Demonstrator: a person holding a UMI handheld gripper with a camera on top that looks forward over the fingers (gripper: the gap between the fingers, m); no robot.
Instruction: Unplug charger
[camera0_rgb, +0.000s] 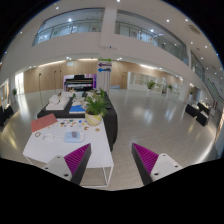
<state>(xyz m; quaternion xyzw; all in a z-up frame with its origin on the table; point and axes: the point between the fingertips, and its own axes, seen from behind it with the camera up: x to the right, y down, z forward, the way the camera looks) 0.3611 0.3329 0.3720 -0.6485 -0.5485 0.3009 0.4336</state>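
Polished pale flooring (150, 115) fills a large atrium with a glass-railed upper gallery (90, 25) at 12 o'clock. From my remote station I see one white table (50, 150) at roughly 9 o'clock, just ahead of the left finger. Containers: one pot on the table's far edge holds a leafy green plant (97, 103); I cannot make out its contents beyond the foliage. Table items counted: one reddish flat object (43, 122) near its far left corner, one small blue item (73, 137) nearer the fingers, and several small objects between them too small to identify. I cannot pick out the charger with certainty; if present, it lies among those small objects on the table. Beyond the table stand one light sofa (58, 101) and one dark keyboard-like unit (77, 80) at 11 o'clock. The gripper (112, 160) shows two fingers with magenta pads (146, 157), spread wide apart and holding nothing, hovering above the floor beside the table.
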